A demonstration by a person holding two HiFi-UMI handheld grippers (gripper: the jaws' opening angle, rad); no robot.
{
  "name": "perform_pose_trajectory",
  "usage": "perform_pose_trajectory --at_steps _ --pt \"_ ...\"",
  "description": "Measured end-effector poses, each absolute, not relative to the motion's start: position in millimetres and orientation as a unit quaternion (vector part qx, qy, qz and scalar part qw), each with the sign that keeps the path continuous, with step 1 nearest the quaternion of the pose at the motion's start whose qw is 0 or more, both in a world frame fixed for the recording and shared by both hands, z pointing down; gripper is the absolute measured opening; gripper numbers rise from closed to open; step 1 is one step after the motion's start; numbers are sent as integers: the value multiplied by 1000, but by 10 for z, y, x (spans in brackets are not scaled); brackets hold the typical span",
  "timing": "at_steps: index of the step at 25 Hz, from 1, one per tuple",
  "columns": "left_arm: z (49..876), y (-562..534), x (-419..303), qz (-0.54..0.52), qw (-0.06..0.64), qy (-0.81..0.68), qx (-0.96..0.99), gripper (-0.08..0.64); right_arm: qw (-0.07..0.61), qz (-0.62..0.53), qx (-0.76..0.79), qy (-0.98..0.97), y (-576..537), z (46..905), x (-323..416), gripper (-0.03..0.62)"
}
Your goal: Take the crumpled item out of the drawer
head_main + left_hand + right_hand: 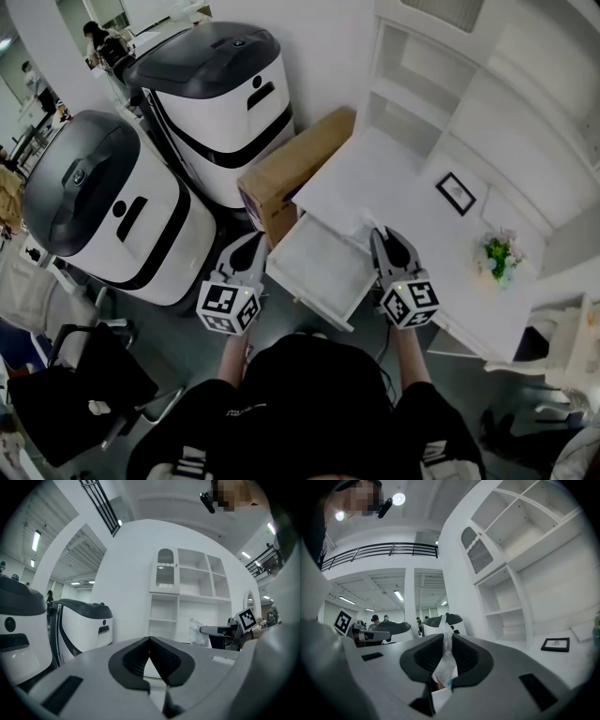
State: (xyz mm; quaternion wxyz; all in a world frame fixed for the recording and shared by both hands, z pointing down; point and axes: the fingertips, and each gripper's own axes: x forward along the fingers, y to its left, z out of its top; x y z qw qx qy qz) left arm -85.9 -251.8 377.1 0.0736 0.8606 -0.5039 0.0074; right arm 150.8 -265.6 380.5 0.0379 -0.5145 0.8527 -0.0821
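Pinching the crumpled white item, my right gripper has its jaws closed on it, with a thin strip sticking up between the pads and a wad hanging below. From the head view, the right gripper sits at the far right corner of the open drawer, by the edge of the white desk. The item is in my grip, not on the drawer floor. My left gripper holds nothing, its jaws closed tip to tip, and it waits just left of the drawer.

The step in hand looks like the lift-out. To do it well I should keep the squeeze firm, since the grip is on a thin fold that could slip. I should also raise the item straight clear of the drawer's rim before carrying it aside, and keep the left gripper out of the way.

No brand or writing reads clearly. The grippers' cubes show only black-and-white square markers. The label on the cardboard box and the print in the small frame are too small to read.
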Motion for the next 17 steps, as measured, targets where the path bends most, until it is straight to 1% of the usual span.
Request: perform_pose_trajectory --at_steps 8,17 --pt "3804 -2539 -863 17 70 -509 858 -3 37 -79 -522 849 -2679 3809 1563 43" --pt "3823 -2573 -875 18 72 -511 856 -3 14 -63 -521 851 -2703 3847 1542 41"
